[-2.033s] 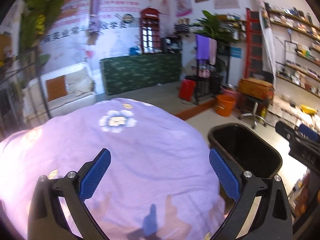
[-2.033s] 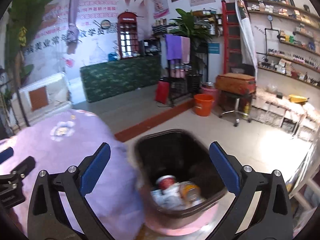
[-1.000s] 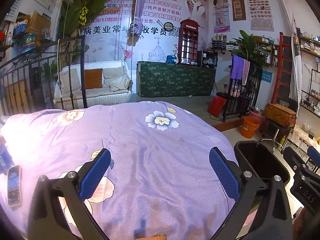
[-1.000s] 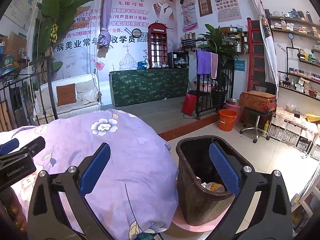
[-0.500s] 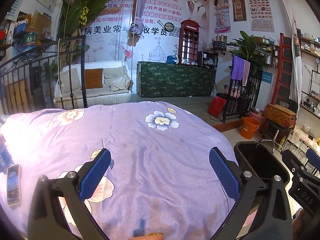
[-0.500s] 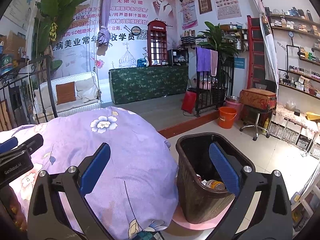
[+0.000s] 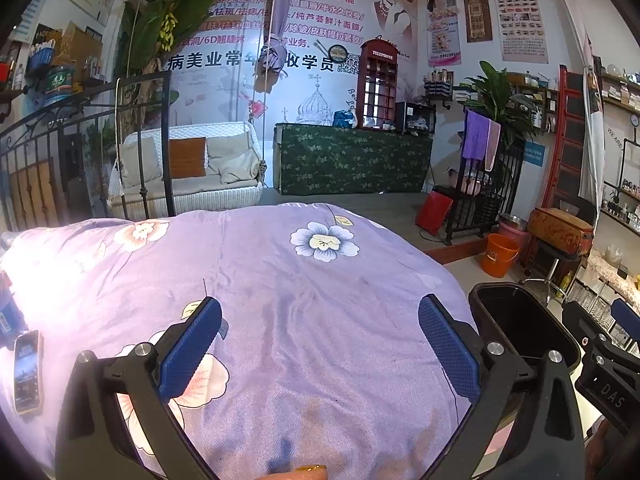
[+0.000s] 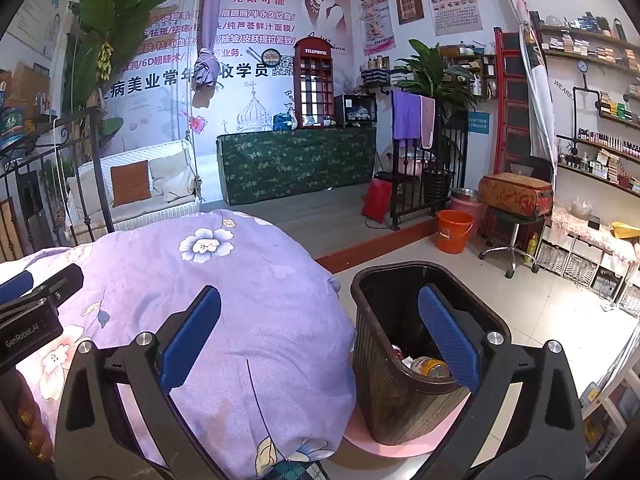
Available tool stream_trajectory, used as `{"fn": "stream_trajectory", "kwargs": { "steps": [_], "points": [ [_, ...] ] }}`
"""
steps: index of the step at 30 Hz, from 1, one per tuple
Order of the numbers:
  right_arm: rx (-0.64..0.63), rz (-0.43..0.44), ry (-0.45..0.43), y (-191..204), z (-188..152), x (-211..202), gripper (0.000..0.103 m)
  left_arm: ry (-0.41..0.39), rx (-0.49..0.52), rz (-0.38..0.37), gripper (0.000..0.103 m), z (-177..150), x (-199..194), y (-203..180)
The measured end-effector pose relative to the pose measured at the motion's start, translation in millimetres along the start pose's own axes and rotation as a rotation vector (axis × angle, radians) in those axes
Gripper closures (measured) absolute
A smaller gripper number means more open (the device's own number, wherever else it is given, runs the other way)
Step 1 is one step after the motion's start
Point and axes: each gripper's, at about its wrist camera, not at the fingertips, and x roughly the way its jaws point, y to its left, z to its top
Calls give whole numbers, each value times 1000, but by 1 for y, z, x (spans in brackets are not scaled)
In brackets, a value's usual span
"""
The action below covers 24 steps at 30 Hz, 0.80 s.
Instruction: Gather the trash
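both my left gripper (image 7: 320,344) and right gripper (image 8: 320,340) have pulled back, released and empty; cans and wrappers (image 8: 424,365) now lie in the dark woven bin (image 8: 396,396) at the purple floral bed's (image 7: 304,304) right edge, which looks cleared.

Both views bright and mostly sharp, daylight-like. Strong fisheye bend: walls, shelves and posters curve toward the edges, black vignette in the corners. In the left wrist view the purple bedspread (image 7: 320,320) blows out to white glare at the far left, light coming from that side, and the phone (image 7: 27,372) there is hazy. Soft dark shadow on the cloth at the bottom centre. In the right wrist view the trash bin (image 8: 400,392) interior is dark, and the floor tiles (image 8: 560,312) carry mild glare.
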Motion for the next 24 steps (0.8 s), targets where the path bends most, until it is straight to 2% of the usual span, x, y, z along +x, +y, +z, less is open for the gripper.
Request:
{"fn": "stream_trajectory", "kwargs": {
  "steps": [24],
  "points": [
    [0,0,15,4,-6,6,6,-16,-1,-6,6,-2,1,-1]
  ]
}}
